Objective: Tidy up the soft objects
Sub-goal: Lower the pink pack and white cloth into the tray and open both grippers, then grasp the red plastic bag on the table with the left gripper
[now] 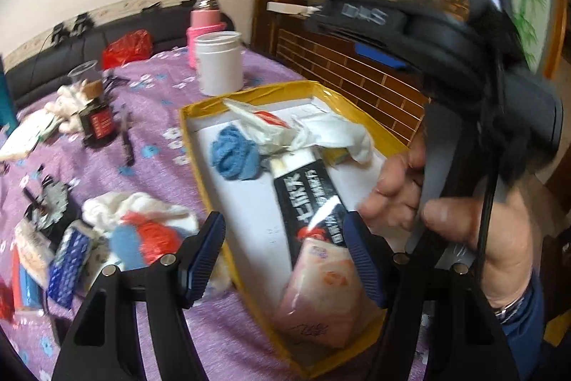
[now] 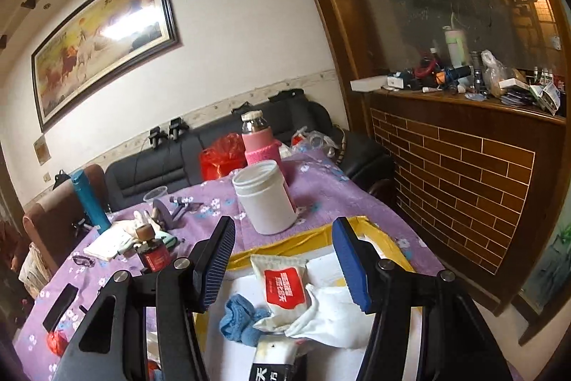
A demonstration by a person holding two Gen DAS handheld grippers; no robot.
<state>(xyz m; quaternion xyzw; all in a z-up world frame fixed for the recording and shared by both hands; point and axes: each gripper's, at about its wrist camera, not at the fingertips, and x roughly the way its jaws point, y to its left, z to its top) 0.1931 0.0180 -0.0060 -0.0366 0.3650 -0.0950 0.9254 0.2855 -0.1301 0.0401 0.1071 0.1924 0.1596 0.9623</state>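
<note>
Black pack (image 1: 310,202): white Chinese characters, blurred, unreadable. White pouch (image 2: 282,288): red label, white print too small to read. Pink pack (image 1: 317,291): handwritten scrawl, illegible. Painting (image 2: 103,38): calligraphy, illegible.

Purple floral cloth (image 2: 321,188) covers table; on it: yellow-rimmed box (image 1: 200,145), white jar (image 2: 266,199), pink bottle (image 2: 258,141).

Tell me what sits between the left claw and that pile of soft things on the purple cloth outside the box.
Nothing visible blocks it. The left claw is open above the yellow-rimmed box, and the soft pile lies uncovered just beyond the box's left wall.
</note>
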